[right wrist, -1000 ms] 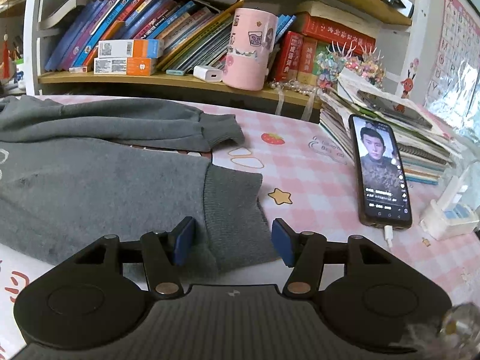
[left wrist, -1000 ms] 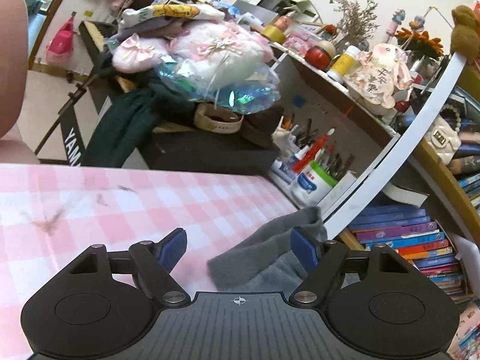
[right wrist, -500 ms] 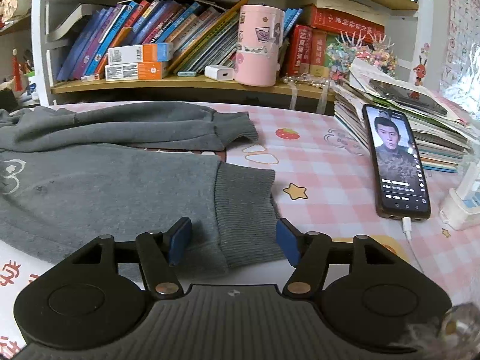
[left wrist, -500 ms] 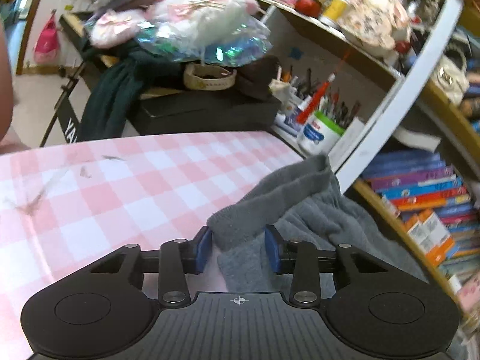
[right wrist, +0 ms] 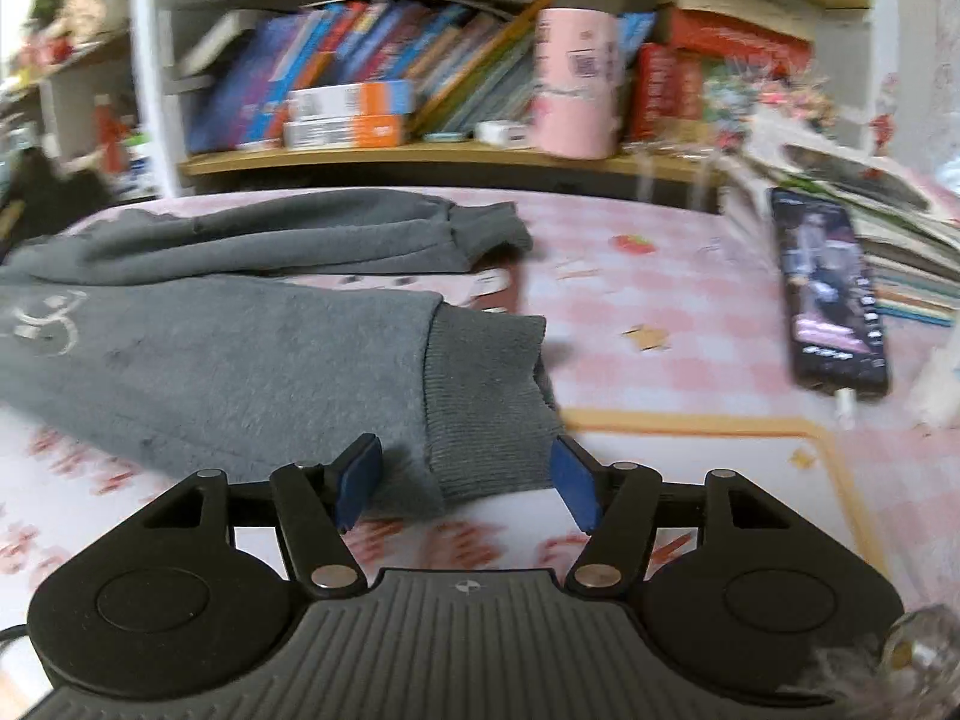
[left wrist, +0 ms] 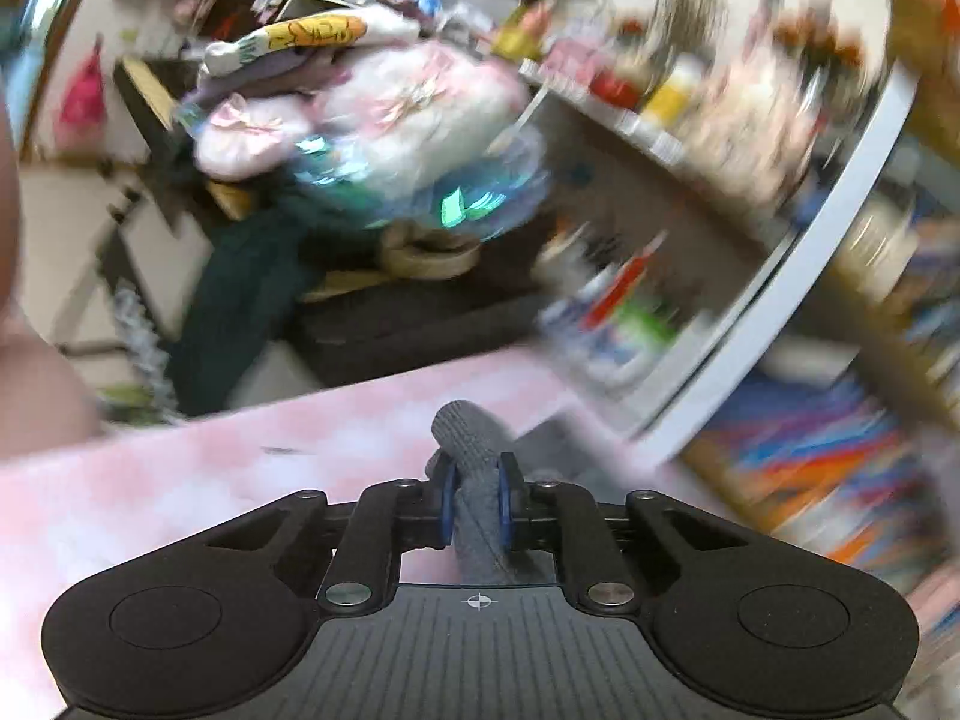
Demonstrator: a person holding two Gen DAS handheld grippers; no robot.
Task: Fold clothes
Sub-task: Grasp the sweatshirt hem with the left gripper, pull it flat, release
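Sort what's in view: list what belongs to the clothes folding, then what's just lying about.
Belongs to the job:
- grey sweatshirt, spread on the table
- its ribbed cuff, clamped as the left gripper closes
- its ribbed hem, between the open jaws of the right gripper

Just lying about:
- smartphone
- pink cup
- books on the shelf
- pink checked tablecloth
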